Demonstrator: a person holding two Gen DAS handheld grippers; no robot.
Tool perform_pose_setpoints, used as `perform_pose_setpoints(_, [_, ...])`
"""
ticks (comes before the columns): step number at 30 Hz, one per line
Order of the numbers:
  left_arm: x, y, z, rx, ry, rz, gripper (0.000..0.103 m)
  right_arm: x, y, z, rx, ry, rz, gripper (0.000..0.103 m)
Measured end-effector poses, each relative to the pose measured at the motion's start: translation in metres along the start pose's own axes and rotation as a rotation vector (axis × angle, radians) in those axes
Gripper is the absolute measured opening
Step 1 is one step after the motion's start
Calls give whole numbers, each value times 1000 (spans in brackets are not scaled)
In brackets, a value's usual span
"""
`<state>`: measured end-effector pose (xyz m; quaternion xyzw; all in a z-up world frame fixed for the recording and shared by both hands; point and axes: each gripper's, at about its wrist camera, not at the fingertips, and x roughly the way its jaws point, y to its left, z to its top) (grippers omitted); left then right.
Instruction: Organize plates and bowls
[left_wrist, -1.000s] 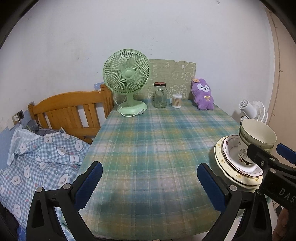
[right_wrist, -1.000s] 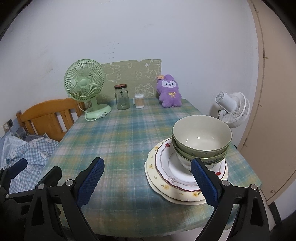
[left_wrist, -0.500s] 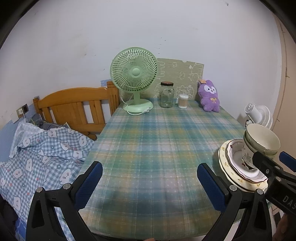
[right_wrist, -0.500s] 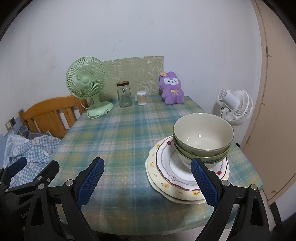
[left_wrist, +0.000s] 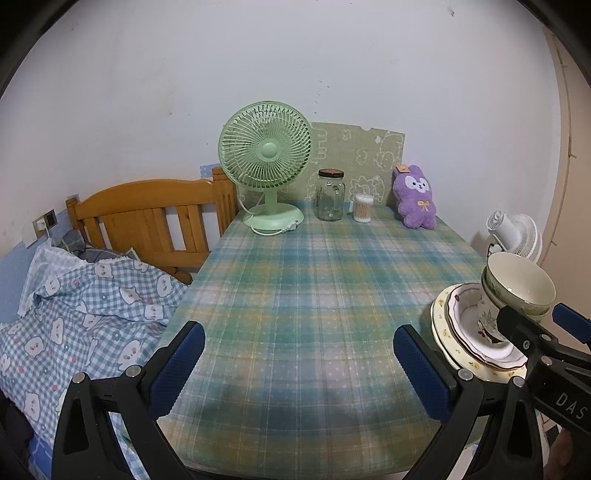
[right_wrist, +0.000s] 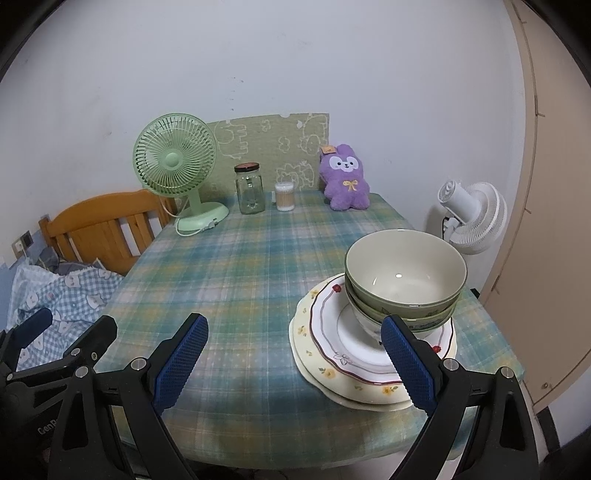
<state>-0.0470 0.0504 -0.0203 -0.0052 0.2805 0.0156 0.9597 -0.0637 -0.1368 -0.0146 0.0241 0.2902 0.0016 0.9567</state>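
Left to right: your left tongs, blue-padded, spread wide and empty above the green-and-blue plaid tabletop. At the far edge: mint-green plastic desk fan, clear glass jar with dark lid, small tub of cotton swabs, purple plush rabbit. Your right tongs, equally wide, empty. Near the tabletop's right front edge: two stacked cream floral-rimmed plates carrying two nested green-sided ceramic bowls, just beside your right finger.

Nested bowls sit on stacked plates on table.
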Motion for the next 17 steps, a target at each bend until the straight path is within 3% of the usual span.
perform_pose_setpoints(17, [0,-7,6,6,-3,-2,103,1,-3,2,0,8,-18,96])
